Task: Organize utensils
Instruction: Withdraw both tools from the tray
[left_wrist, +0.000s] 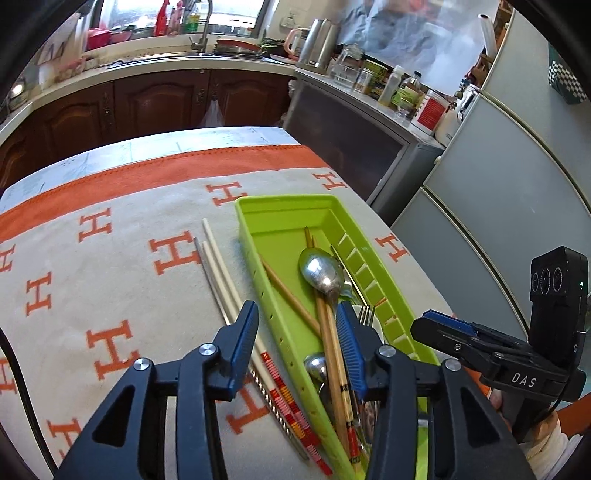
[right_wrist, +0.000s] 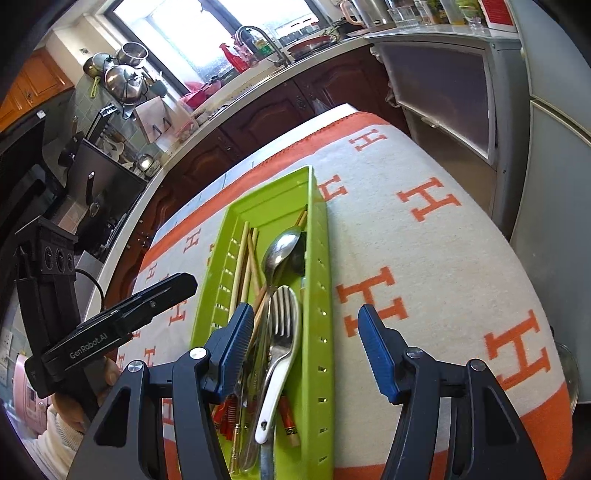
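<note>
White chopsticks (left_wrist: 216, 258) beside tray (left_wrist: 258, 251) (touching?)

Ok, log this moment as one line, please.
left gripper: open, over tray edge | right gripper: open, above tray | green tray: spoons, fork, chopsticks inside | loose chopsticks: on cloth, left of tray

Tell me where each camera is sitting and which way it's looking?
Left wrist: rides the left gripper, looking past open fingers at chopsticks on the blanket; the right gripper shows.
Right wrist: rides the right gripper, looking along the green tray; the left gripper shows.
Both share the tray and big spoon.
</note>
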